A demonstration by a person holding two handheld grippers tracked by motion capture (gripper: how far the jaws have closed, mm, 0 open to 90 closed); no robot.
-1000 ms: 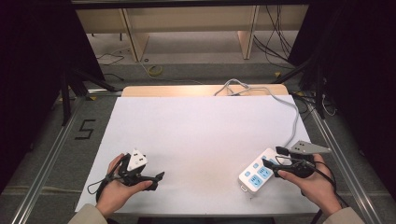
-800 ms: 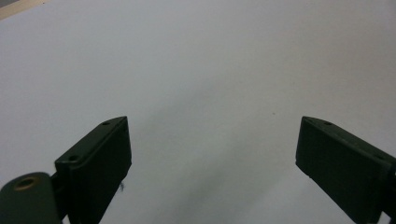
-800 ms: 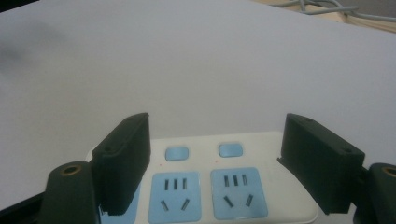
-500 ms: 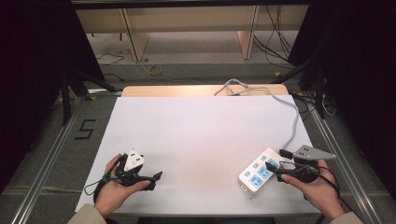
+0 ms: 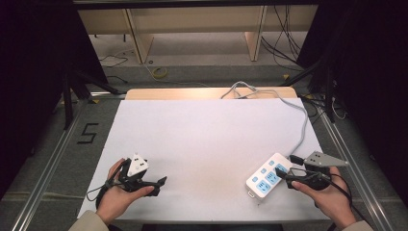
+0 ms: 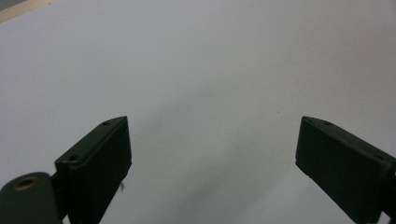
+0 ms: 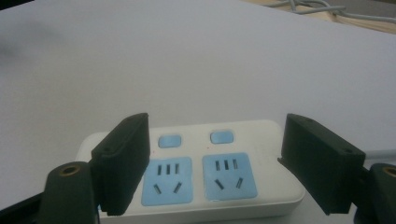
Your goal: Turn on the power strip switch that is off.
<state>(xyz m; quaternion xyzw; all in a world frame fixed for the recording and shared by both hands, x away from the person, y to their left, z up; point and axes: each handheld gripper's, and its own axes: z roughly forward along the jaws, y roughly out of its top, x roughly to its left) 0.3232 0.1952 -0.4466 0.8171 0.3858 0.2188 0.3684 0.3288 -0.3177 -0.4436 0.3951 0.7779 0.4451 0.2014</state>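
Power strip [image 5: 268, 176] lies at the near right of the white table [image 5: 207, 139], long axis diagonal, cord [image 5: 302, 126] running to the far edge. Right gripper [image 5: 285, 168] is just beside it, jaws wide and empty, straddling its width; strip [image 7: 196, 172] sits between them. Left gripper [image 5: 161, 185], also wide open and empty, rests well apart at near left; dark room, cables on floor.

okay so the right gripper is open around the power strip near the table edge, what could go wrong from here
1. The power strip lies near the front edge of the table; a nudge from the right gripper could push it toward that edge.
2. Its grey cable runs to the far edge, so lifting may meet drag and twist the strip.
3. In the right gripper view the jaws straddle the strip over its sockets; closing off-centre could let it slip.
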